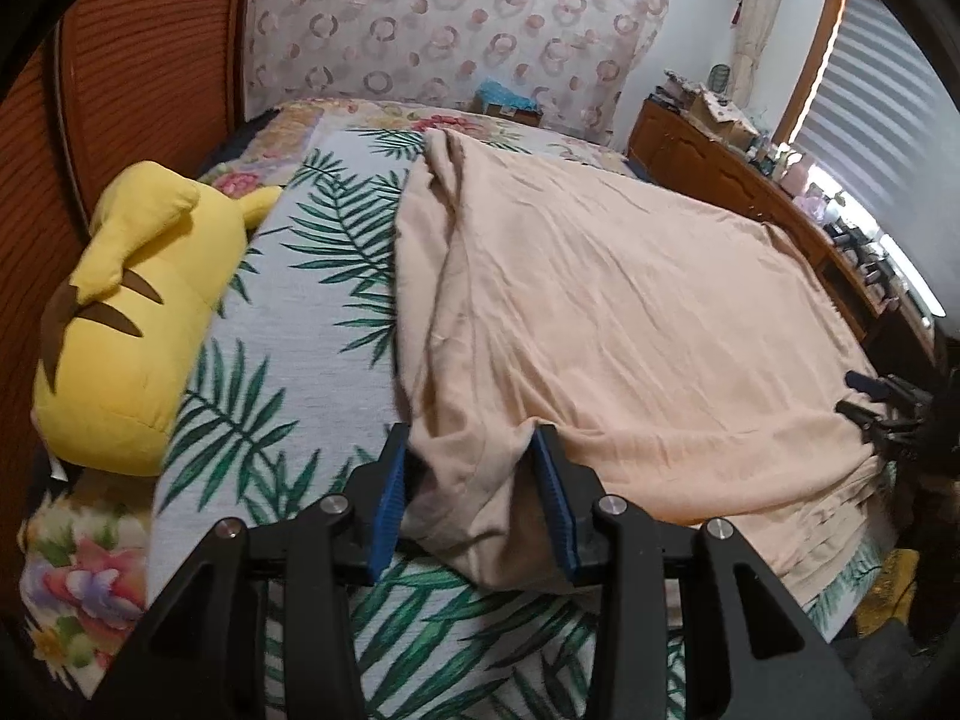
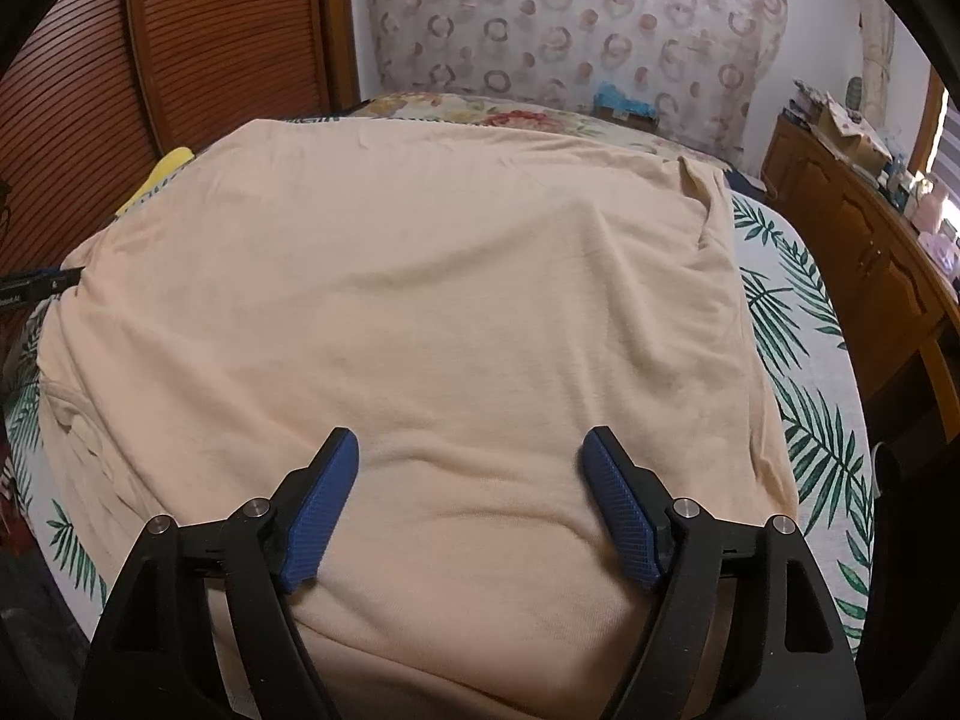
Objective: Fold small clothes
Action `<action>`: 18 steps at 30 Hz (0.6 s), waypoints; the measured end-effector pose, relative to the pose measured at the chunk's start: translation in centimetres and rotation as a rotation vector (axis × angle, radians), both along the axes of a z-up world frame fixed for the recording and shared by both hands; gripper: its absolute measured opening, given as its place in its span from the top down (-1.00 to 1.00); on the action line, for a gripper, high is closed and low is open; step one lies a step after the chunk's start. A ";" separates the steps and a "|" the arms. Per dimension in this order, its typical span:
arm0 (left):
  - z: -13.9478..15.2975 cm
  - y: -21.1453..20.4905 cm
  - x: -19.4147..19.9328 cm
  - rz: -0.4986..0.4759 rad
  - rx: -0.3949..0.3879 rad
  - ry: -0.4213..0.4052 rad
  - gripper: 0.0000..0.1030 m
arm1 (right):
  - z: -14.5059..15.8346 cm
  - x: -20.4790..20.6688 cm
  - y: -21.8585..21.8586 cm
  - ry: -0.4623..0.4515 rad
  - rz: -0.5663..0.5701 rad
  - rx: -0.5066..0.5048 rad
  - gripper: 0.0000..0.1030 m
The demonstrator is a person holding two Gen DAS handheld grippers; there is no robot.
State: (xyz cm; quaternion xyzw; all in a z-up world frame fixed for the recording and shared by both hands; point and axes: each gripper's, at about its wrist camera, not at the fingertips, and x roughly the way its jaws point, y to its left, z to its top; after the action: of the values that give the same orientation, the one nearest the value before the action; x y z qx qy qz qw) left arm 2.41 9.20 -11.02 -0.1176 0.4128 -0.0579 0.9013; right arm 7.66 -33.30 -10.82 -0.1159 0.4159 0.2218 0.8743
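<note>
The peach garment (image 2: 420, 300) is soft matt knit cloth, faintly creased; the leaf-print bedspread (image 1: 288, 372) a coarser woven fabric; the yellow plush toy (image 1: 132, 312) smooth fleece; the gripper pads (image 2: 321, 516) ribbed blue plastic; the louvred door (image 2: 198, 30) ridged wood

Premises: a bedroom in a private home. A bed (image 1: 288, 324) with a palm-leaf cover fills most of the room, a floral quilt (image 1: 78, 588) showing at its edges. A yellow plush toy (image 1: 132, 312) lies along the bed's left edge. A slatted wooden door (image 1: 144, 60) stands at left. Ring-patterned fabric (image 1: 456, 18) hangs behind the bed's far edge. A cluttered wooden dresser (image 1: 720, 162) sits beside a window with striped blinds (image 1: 882, 84).
</note>
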 end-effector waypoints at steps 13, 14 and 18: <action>3.8 -2.7 -0.1 -0.107 -0.067 -0.148 0.96 | 0.0 0.0 -0.2 -0.001 -0.004 0.003 -0.54; 4.5 -3.2 0.0 -0.121 -0.071 -0.165 0.96 | 0.1 -0.1 -0.3 -0.004 -0.007 0.008 -0.53; 7.0 -6.3 0.9 -0.197 -0.084 -0.223 0.96 | 1.9 -0.5 -2.7 -0.030 -0.029 0.071 -0.51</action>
State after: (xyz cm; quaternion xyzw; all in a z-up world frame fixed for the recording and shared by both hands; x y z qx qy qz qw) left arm 3.34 2.92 -4.04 -0.1070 0.3170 -0.1757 0.9258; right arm 7.19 -35.96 -8.90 -0.0819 0.3964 0.2221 0.8870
